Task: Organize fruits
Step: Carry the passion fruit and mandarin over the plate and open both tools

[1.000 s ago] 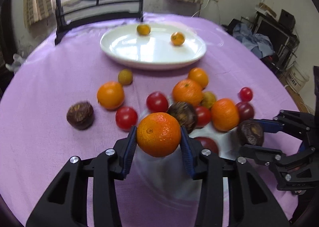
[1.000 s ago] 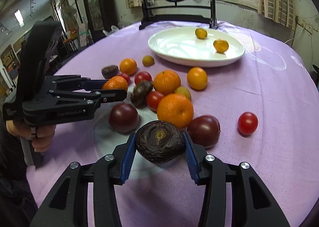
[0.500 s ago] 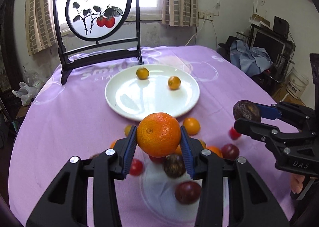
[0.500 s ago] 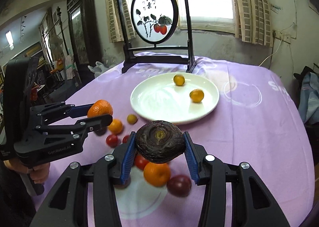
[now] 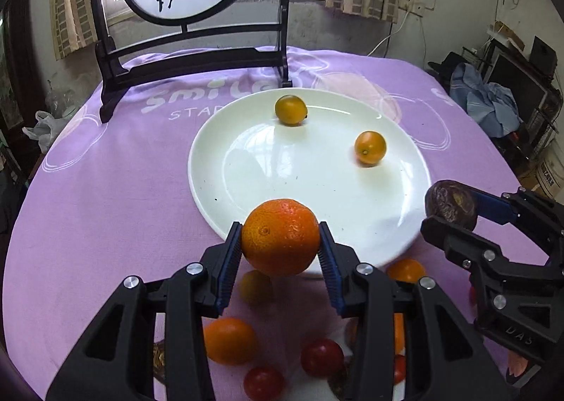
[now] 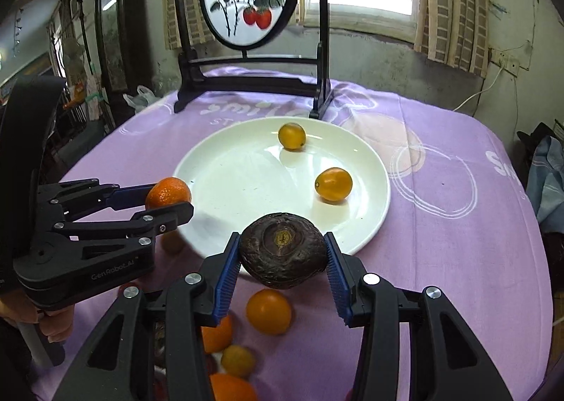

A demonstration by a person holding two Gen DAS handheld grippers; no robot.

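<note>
My left gripper (image 5: 280, 247) is shut on an orange (image 5: 281, 237) and holds it above the near rim of a white plate (image 5: 246, 171). My right gripper (image 6: 282, 256) is shut on a dark wrinkled passion fruit (image 6: 282, 250) above the plate's near rim (image 6: 218, 189). Two small orange kumquats (image 5: 290, 109) (image 5: 369, 147) lie on the plate. The right gripper with its fruit (image 5: 451, 204) shows at the right of the left wrist view. The left gripper with its orange (image 6: 168, 192) shows at the left of the right wrist view.
Loose oranges (image 5: 230, 340) and red tomatoes (image 5: 321, 357) lie on the purple tablecloth (image 5: 105, 189) below my grippers. A black-framed painted screen (image 5: 190, 13) stands behind the plate. The table edge drops off at the right, with clutter beyond.
Both grippers have lifted their fruit off the pile and moved forward to the plate's near rim. The pile now lies beneath and behind the fingers.
</note>
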